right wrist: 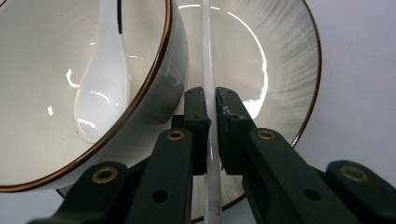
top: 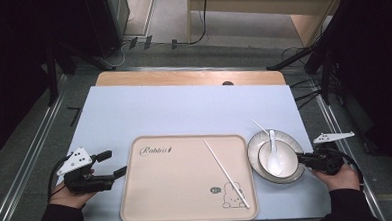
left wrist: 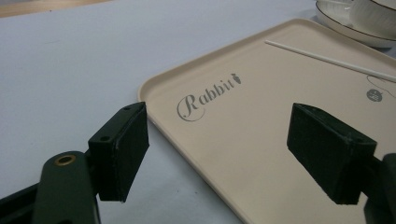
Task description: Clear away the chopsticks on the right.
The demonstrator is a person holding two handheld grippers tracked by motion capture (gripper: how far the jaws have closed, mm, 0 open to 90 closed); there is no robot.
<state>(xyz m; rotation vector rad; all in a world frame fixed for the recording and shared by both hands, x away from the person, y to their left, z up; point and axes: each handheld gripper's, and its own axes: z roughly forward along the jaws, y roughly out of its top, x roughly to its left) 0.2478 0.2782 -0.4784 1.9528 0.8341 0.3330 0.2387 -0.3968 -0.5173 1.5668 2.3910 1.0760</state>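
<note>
A white bowl (top: 285, 165) with a white spoon (top: 274, 156) in it sits on a dark-rimmed plate (top: 253, 144), right of a beige tray (top: 177, 191). One white chopstick (top: 227, 174) lies slantwise on the tray. A second chopstick (right wrist: 207, 46) rests on the plate (right wrist: 280, 70) beside the bowl (right wrist: 37, 56). My right gripper (right wrist: 210, 121) is shut on that chopstick's near part, at the plate's right edge (top: 301, 158). The spoon (right wrist: 102, 93) lies in the bowl. My left gripper (top: 112, 163) stands open over the tray's left edge, with nothing between its jaws (left wrist: 224, 144).
A pale blue mat (top: 184, 108) covers the wooden table. The tray (left wrist: 289, 70) bears the word "Rabbit" and a cartoon print. The far half of the mat is bare. Metal rails and dark stands flank the table.
</note>
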